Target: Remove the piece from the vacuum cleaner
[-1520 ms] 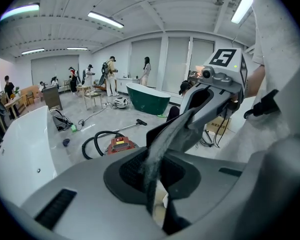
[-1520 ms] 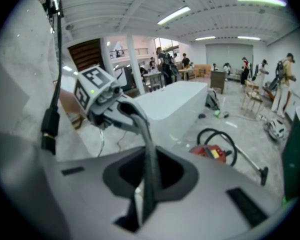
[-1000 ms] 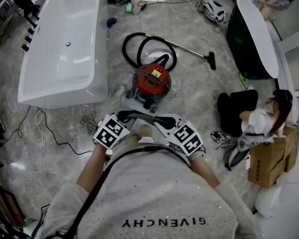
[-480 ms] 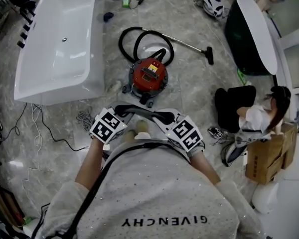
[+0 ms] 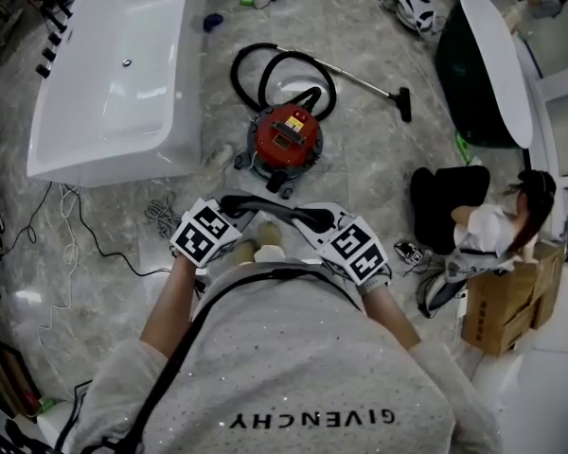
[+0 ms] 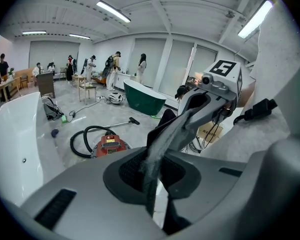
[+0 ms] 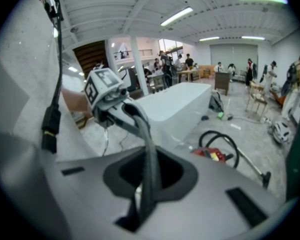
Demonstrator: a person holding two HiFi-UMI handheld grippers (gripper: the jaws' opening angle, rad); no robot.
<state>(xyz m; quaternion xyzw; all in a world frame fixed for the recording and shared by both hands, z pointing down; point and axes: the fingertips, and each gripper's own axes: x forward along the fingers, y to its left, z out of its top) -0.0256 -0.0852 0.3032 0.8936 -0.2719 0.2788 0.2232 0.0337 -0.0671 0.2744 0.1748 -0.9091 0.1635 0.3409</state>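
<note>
Change: both grippers stay close together at the person's chest.
Left gripper [image 6: 157,149]: jaws pressed together, empty.
Right gripper [image 7: 149,149]: jaws pressed together, empty.
Red round vacuum cleaner [image 5: 289,138]: untouched, well apart.

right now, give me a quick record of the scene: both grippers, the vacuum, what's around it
left gripper: shut, nothing between the jaws
right gripper: shut, nothing between the jaws, pointed toward the left one
vacuum cleaner: red, on the floor ahead, untouched
hose: black, looped beyond the vacuum cleaner
floor nozzle: right of the vacuum cleaner
white bathtub: left of the vacuum cleaner
</note>
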